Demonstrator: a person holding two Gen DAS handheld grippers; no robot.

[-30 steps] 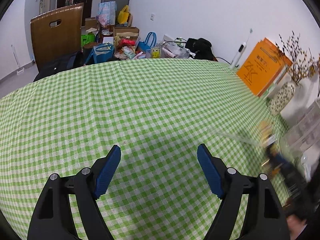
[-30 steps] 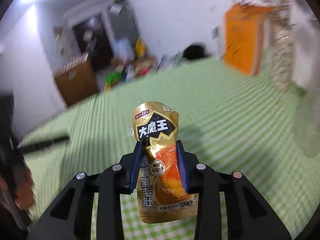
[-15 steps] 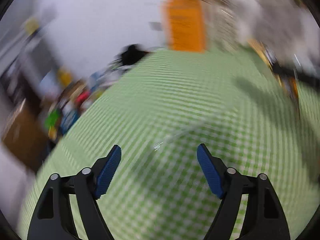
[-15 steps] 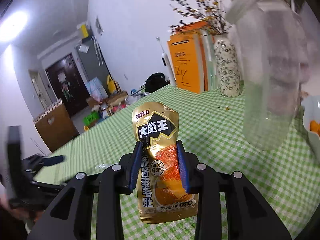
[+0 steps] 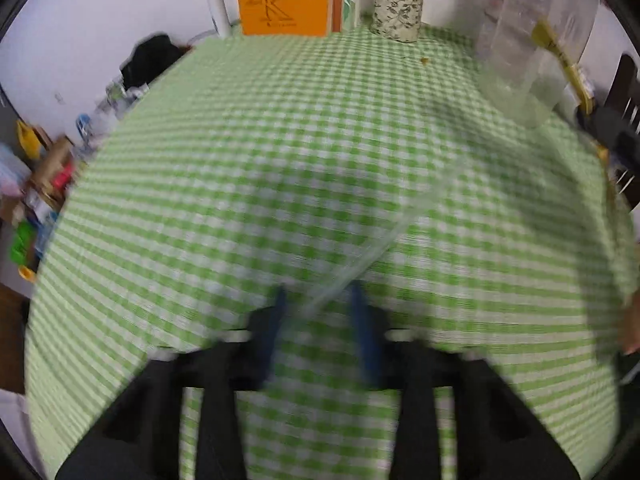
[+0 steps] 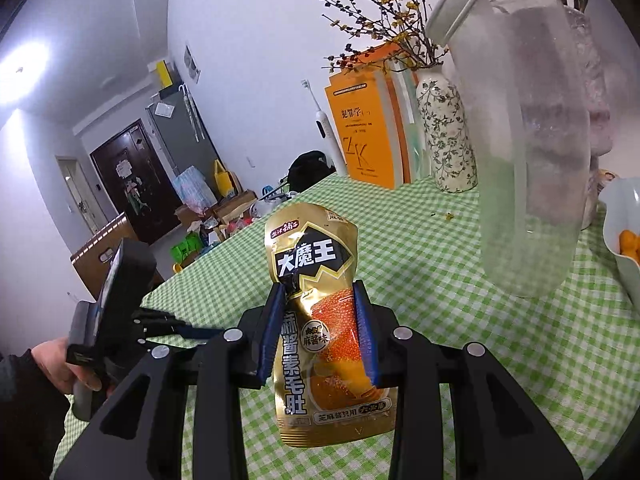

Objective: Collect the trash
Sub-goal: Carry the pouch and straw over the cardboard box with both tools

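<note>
My right gripper is shut on a gold snack packet with black and orange print, held upright above the green checked tablecloth. The left wrist view is blurred. It shows my left gripper pointing steeply down at the cloth with its jaws closing. A thin clear plastic wrapper runs up from between the blue pads, and a gap still shows on either side of it. In the right wrist view, a hand holds the left gripper low at the left.
A tall clear plastic bottle stands close at the right. A pale bowl holding orange pieces is beside it. A flowered vase, orange books and an electric toothbrush line the table's far edge by the wall.
The left gripper has swung and rolled toward the books and vase, tipped down, and its jaws have narrowed around the clear wrapper. The right gripper keeps its hold on the packet.
</note>
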